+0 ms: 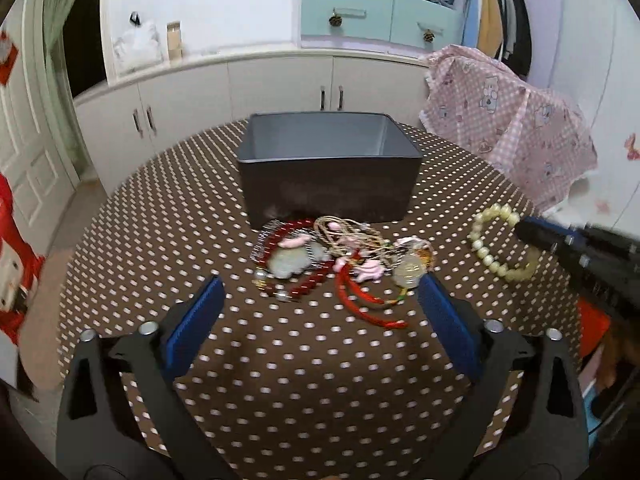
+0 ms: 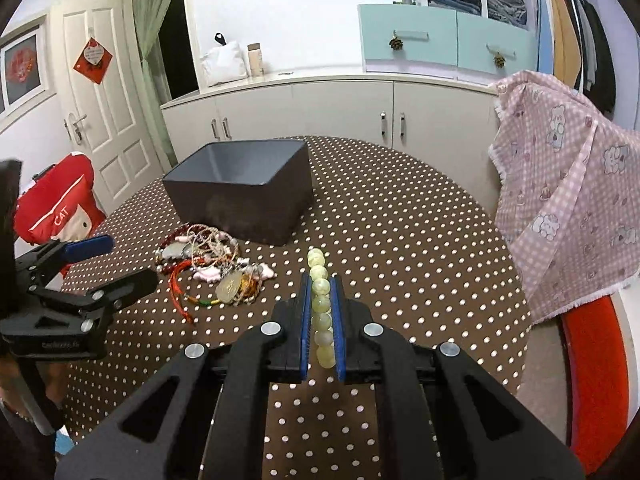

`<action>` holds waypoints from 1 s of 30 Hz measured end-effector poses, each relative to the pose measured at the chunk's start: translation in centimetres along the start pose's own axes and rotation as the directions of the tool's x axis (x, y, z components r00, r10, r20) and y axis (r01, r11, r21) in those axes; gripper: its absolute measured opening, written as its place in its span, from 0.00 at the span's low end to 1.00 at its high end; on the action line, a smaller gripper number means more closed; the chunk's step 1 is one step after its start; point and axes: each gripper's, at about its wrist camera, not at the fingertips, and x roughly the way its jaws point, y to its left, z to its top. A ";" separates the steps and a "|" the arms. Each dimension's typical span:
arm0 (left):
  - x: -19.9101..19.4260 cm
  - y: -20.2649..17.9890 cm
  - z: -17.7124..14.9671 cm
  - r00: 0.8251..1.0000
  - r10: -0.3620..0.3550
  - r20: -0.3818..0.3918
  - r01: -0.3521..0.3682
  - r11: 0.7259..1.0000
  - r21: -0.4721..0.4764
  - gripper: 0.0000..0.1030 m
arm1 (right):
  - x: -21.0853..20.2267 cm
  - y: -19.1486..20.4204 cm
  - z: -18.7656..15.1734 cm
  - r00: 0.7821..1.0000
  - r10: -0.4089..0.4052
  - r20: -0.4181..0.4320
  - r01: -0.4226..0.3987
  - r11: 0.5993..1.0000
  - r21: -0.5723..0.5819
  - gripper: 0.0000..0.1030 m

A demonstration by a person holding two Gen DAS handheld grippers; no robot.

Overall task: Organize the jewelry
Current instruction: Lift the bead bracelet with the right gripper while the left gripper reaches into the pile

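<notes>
1. A bedroom with white cabinets, teal drawers and an open wardrobe frames a round table (image 2: 400,216) under a brown polka-dot cloth.
2. A grey box (image 2: 244,192) stands empty on the table; a tangled jewelry pile (image 1: 336,256) lies just in front of it.
3. The right gripper (image 2: 320,312), right of the box, is clamped on a pale green bead bracelet (image 2: 321,304), which appears lifted clear of the cloth.
4. The left gripper (image 1: 320,316) hovers before the pile, jaws wide apart and holding nothing.
5. Likely step: first piece picked; next, carry it over the box rim and release.
6. Legible writing: "CAT" on a red cushion (image 2: 64,208) left of the box.
</notes>
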 end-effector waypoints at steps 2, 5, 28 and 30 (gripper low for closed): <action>0.5 -0.2 0.3 1.000 -0.016 -0.018 0.015 1.000 -0.022 0.87 | 0.1 0.1 -0.2 1.000 0.011 -0.002 -0.011 1.000 0.001 0.08; 1.7 -1.1 0.6 0.998 0.015 -0.058 -0.015 1.000 -0.015 0.81 | 0.0 0.4 -0.4 1.000 0.022 -0.003 -0.022 1.000 -0.001 0.08; -0.1 0.4 0.1 0.997 -0.038 -0.067 0.035 0.998 -0.047 0.13 | -0.7 1.4 -1.1 0.999 0.046 0.007 -0.046 0.999 -0.015 0.08; -0.4 0.5 0.1 0.998 -0.033 -0.045 0.031 0.998 -0.052 0.79 | -0.7 1.4 -1.1 0.999 0.046 0.006 -0.046 0.999 -0.016 0.08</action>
